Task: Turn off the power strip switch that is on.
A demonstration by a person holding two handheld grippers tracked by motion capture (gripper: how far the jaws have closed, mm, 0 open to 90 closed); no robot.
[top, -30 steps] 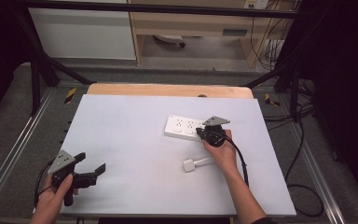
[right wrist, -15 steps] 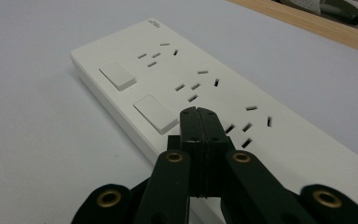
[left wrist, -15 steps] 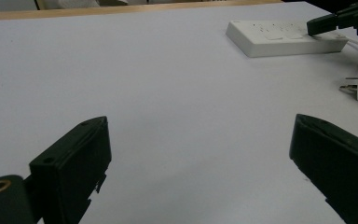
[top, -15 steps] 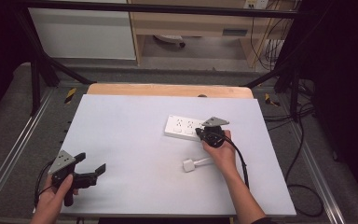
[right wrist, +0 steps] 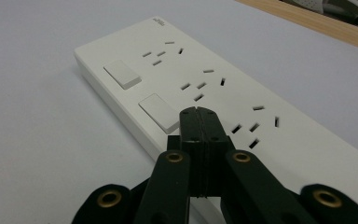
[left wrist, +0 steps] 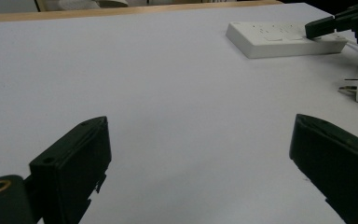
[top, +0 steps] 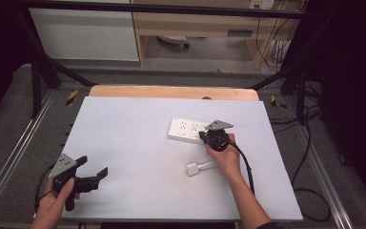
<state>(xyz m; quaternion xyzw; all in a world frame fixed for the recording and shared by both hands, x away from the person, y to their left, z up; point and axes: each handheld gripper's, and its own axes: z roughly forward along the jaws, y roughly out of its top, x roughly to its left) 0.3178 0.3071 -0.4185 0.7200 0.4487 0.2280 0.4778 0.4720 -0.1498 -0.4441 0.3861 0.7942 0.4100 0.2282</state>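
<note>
From above, your right gripper [top: 204, 137] rests on the power strip [top: 187, 130] mid-desk, the plug [top: 192, 169] just beside your hand. Your left gripper [left wrist: 200, 154] idles spread over bare desk [left wrist: 144, 84]. The right gripper view shows jaws pressed together, tips poised to push a rocker switch [right wrist: 159, 113].

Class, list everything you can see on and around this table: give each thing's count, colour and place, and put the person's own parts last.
Table: one, pale grey top with a wooden far edge, centre of the high view.
Power strip: one, white, with rocker switches, lying flat right of centre.
Plug: one, white, on a short white cable, lying on the table nearer the person than the strip.
Cabinet: one, white, on the floor beyond the table.
Left gripper: one, black, jaws open, at the near left corner.
Right gripper: one, black, jaws shut and empty, tips at the strip's switches.
Hands: two, one on each gripper.
</note>
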